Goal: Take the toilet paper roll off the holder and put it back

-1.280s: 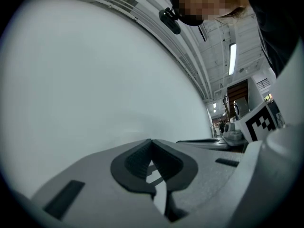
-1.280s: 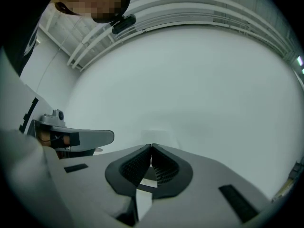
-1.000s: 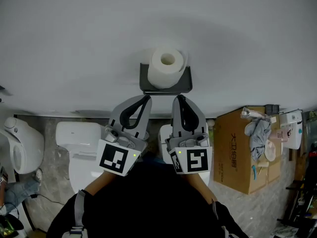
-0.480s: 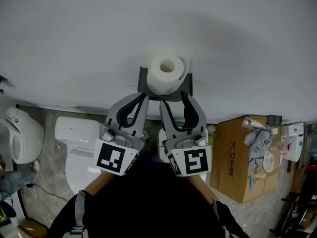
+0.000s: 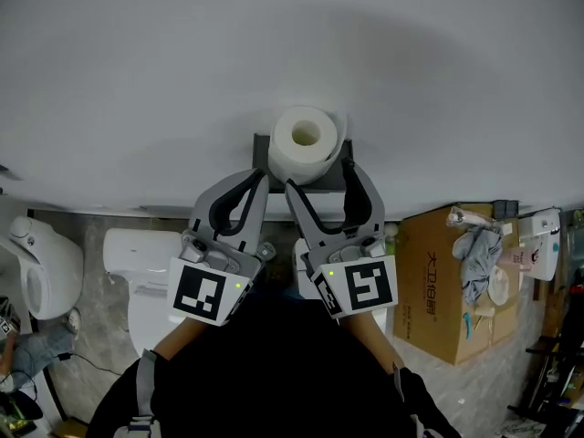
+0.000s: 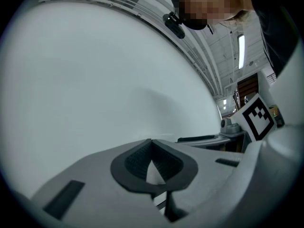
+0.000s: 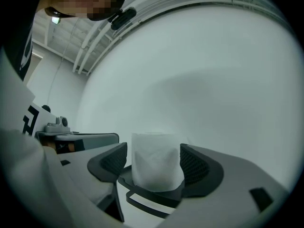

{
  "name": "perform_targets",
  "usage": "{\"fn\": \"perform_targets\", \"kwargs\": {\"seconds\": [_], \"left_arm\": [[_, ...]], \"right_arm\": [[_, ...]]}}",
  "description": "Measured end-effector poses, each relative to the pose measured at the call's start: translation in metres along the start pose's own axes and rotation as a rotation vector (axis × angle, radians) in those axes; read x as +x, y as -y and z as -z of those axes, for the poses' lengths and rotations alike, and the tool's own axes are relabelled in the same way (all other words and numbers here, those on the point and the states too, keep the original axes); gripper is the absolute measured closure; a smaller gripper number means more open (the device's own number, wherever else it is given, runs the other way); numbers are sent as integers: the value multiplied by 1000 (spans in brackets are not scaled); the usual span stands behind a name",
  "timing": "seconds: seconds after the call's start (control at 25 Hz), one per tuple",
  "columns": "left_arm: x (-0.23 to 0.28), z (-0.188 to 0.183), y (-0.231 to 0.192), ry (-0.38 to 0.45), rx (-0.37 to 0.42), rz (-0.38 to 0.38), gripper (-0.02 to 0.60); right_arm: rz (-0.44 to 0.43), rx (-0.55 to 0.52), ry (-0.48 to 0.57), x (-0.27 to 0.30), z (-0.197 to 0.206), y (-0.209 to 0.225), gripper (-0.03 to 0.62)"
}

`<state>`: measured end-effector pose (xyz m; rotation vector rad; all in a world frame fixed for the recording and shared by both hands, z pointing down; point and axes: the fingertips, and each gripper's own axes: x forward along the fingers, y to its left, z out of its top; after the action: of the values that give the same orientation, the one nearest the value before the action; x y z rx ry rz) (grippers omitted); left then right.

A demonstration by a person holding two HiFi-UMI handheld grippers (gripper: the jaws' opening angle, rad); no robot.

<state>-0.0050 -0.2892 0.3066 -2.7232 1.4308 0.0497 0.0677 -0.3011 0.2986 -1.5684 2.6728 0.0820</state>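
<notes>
Roll (image 5: 307, 141) stands upright in the holder (image 5: 262, 147), core hole up. Right gripper (image 5: 320, 177) is opening around it; left gripper (image 5: 259, 175) pressed together.

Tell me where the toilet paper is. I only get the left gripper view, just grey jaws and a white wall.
Observer: The toilet paper roll stands upright on a dark holder fixed to the wall.
Visitor: Is anything grabbing it?
Observer: The right gripper has a jaw on either side of the roll. They are opening and do not seem to press it.
Visitor: What's underneath?
Observer: A white toilet to the left and a cardboard box to the right.
</notes>
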Motion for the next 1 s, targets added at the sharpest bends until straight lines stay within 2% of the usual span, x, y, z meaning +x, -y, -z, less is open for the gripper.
{"fn": "perform_targets", "kwargs": {"seconds": [0.6,1.0], "left_arm": [[10,0,-18,-2,3,16,575],[12,3,-23,-17,-1,23,576]], "right_arm": [[-11,-10,-81,31,1,2,230],[3,-2,-83,41,0,1,230]]}}
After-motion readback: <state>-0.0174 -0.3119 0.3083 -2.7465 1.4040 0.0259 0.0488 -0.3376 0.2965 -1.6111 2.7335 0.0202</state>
